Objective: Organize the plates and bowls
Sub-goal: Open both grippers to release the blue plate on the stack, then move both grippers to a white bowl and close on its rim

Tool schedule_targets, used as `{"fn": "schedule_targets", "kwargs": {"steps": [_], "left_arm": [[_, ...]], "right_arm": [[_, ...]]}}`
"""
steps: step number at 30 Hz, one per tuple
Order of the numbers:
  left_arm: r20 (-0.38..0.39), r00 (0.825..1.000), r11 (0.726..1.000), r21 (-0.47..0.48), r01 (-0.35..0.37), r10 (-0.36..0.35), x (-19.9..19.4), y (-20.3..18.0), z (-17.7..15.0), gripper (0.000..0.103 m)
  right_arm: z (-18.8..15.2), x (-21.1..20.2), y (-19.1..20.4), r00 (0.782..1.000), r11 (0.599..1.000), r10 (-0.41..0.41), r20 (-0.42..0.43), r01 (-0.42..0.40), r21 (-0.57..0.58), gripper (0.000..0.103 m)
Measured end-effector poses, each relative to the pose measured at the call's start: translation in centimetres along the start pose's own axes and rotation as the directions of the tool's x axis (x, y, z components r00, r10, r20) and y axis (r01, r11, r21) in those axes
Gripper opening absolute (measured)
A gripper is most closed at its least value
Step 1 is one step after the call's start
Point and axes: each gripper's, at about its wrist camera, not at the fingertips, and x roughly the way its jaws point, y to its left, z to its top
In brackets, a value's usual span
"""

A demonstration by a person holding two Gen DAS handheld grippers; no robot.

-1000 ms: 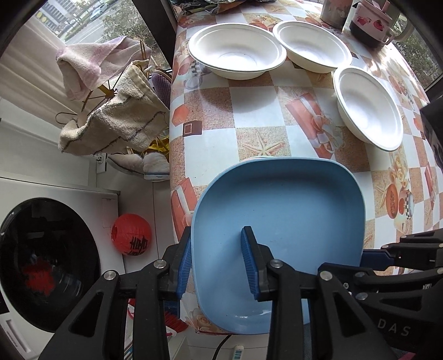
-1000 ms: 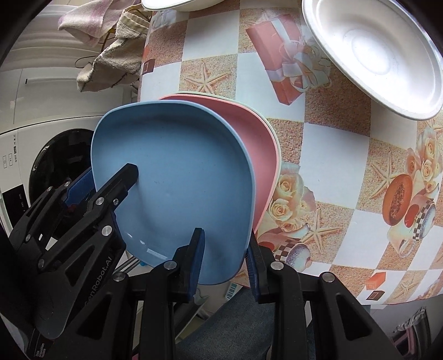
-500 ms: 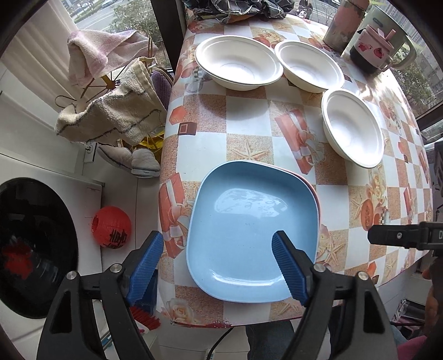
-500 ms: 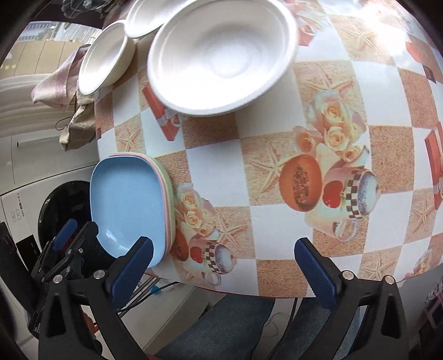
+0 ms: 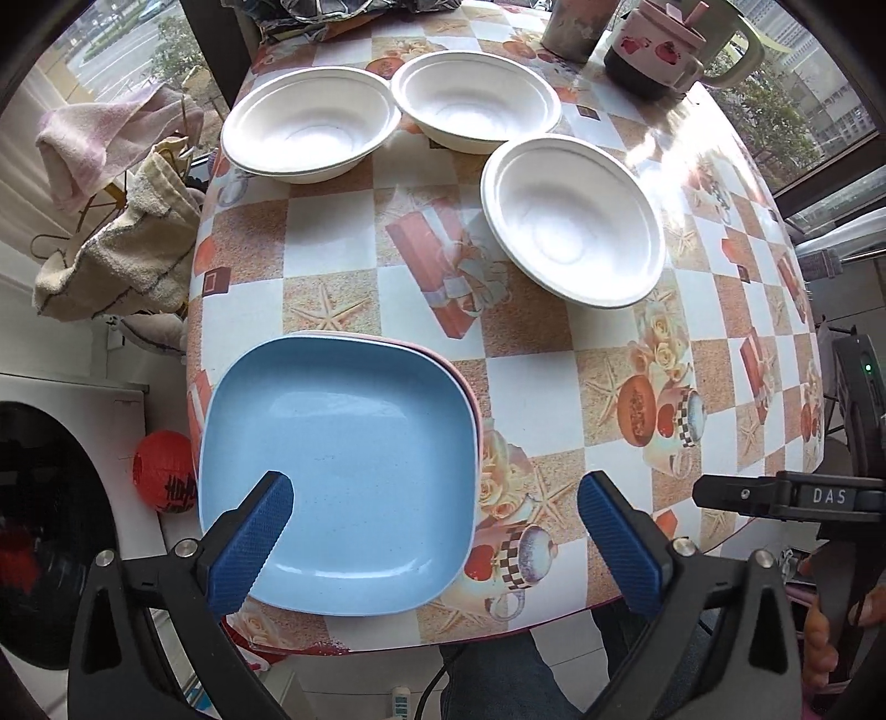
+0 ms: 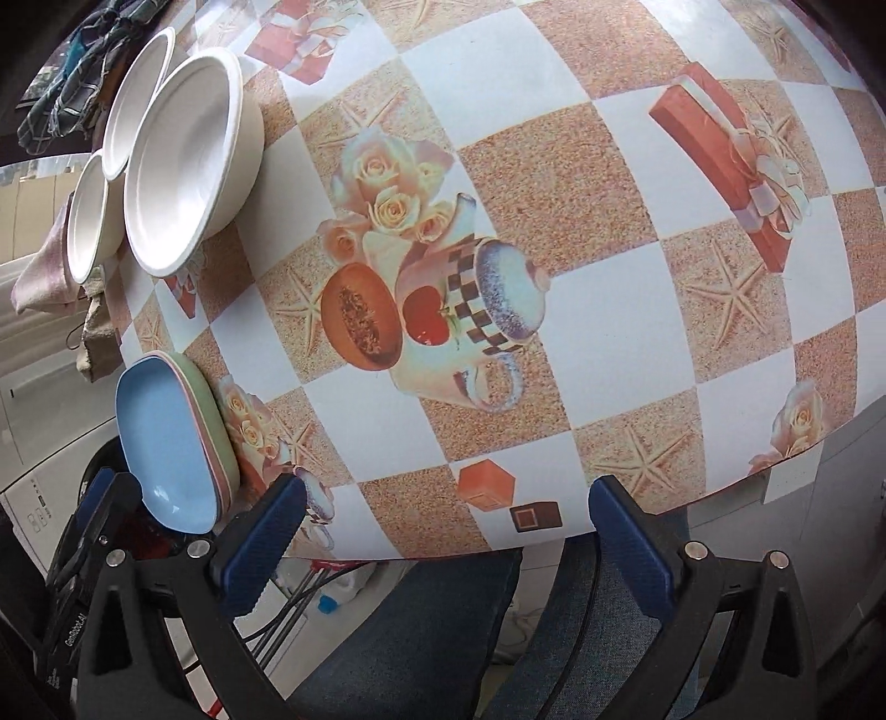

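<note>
Left wrist view
My left gripper (image 5: 434, 504): I hold it with its blue-padded fingers (image 5: 249, 545) spread wide, gripping nothing, above the near edge of the table (image 5: 531, 387).
Blue plate (image 5: 338, 471): square with rounded corners, it tops a stack at the table's near left corner; my left pad hangs over its near left rim, though I cannot tell whether it touches.
Pink plate (image 5: 468, 390): only a thin rim shows under the blue one, along the far and right sides.
Nearest white bowl (image 5: 573, 221): upright on the checked oilcloth, beyond the stack and to the right, well apart from it.
Far bowls: one white bowl (image 5: 310, 130) at far left, another (image 5: 476, 99) just beside it, their rims close together.
Mugs: a strawberry-print mug (image 5: 653, 50) stands at the far edge.
Off the table: towels (image 5: 122, 255) hang to the left; a red ball (image 5: 163, 473) lies beside a washing machine (image 5: 44, 531).
My right gripper (image 5: 786, 498): only a black edge shows at the right.

Right wrist view
My right gripper (image 6: 446, 531): fingers (image 6: 263, 545) wide apart and empty, poised over the table edge (image 6: 609, 332).
Plate stack (image 6: 171, 437): blue on top, with pink and green rims below, at the left, just beyond my left-hand pad.
Bowls: three white bowls (image 6: 188, 160) cluster at the upper left.
</note>
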Motion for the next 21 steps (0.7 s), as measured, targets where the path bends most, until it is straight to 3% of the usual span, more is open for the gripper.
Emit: {"fn": "schedule_targets", "kwargs": {"steps": [10, 21], "left_arm": [[-0.043, 0.998, 0.999, 0.027, -0.046, 0.047, 0.9, -2.7, 2.0, 0.103], [-0.055, 0.995, 0.994, -0.071, -0.081, 0.078, 0.9, -2.6, 6.2, 0.103]], "right_arm": [[1.7, -1.5, -3.8, 1.0, 0.999, -0.017, 0.023, 0.015, 0.049, 0.103], [6.8, -3.9, -2.4, 0.995, 0.994, -0.077, 0.064, 0.081, -0.073, 0.103]]}}
